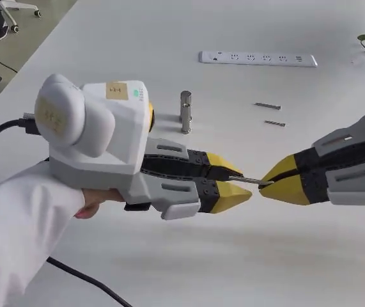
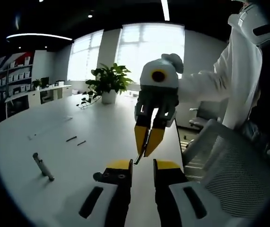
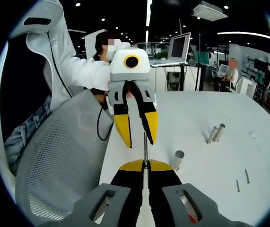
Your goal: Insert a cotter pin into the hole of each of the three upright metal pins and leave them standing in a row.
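Left gripper (image 1: 246, 181), jaws spread, brackets the cotter pin (image 1: 254, 181) my right gripper (image 1: 264, 183) pinches; an off-centre squeeze could flick it onto the bench (image 1: 137, 256).

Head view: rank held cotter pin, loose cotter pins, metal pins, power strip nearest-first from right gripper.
1. Held cotter pin, clamped in right gripper.
2. Loose cotter pins, on the table just beyond.
3. Metal pins, beyond, leftward.
4. Power strip, far back.
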`<state>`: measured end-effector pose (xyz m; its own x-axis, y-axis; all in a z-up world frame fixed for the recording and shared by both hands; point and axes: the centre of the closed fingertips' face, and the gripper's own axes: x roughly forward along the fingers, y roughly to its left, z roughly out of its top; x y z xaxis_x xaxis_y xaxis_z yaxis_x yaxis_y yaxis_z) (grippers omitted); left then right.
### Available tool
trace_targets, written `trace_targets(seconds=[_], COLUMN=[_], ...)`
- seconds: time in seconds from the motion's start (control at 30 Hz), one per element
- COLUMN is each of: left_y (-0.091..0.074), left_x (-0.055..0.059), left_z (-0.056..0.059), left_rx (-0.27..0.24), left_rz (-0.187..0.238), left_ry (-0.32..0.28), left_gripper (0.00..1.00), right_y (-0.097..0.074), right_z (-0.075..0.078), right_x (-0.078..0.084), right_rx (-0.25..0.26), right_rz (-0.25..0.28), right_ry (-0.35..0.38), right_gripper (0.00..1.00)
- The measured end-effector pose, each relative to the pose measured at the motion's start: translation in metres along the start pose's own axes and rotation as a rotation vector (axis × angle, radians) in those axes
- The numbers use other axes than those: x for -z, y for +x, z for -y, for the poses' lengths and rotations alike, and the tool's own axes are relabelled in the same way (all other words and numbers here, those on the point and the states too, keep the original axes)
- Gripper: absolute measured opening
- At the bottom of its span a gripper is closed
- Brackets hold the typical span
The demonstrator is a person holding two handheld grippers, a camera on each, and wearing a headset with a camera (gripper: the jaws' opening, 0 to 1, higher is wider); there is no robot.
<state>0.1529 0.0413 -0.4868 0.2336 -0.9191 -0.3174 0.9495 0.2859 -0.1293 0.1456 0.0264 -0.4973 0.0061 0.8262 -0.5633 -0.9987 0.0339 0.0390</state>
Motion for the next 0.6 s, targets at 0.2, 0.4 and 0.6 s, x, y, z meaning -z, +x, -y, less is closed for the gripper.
trace_targets(seconds=[0.2, 0.4, 0.6], left_y=[0.0, 0.004, 0.013], left_x=[0.004, 0.017, 0.036], left_z=[-0.026, -0.045, -0.058], left_rx=[-0.11, -0.188, -0.242], left_rz=[0.007, 0.002, -0.019], left_ry=[-0.032, -0.089, -0.124], left_gripper=[0.26, 0.45, 0.4], right_y=[-0.006, -0.011, -0.005], right_z=[0.02, 0.043, 0.048], right_x=[0.014, 0.033, 0.043], right_rx=[0.066, 0.113, 0.114], right_rz=[-0.007, -0.034, -0.052], right_ry=[0.035, 0.056, 0.063], right_gripper=[0.0, 0.0, 0.0])
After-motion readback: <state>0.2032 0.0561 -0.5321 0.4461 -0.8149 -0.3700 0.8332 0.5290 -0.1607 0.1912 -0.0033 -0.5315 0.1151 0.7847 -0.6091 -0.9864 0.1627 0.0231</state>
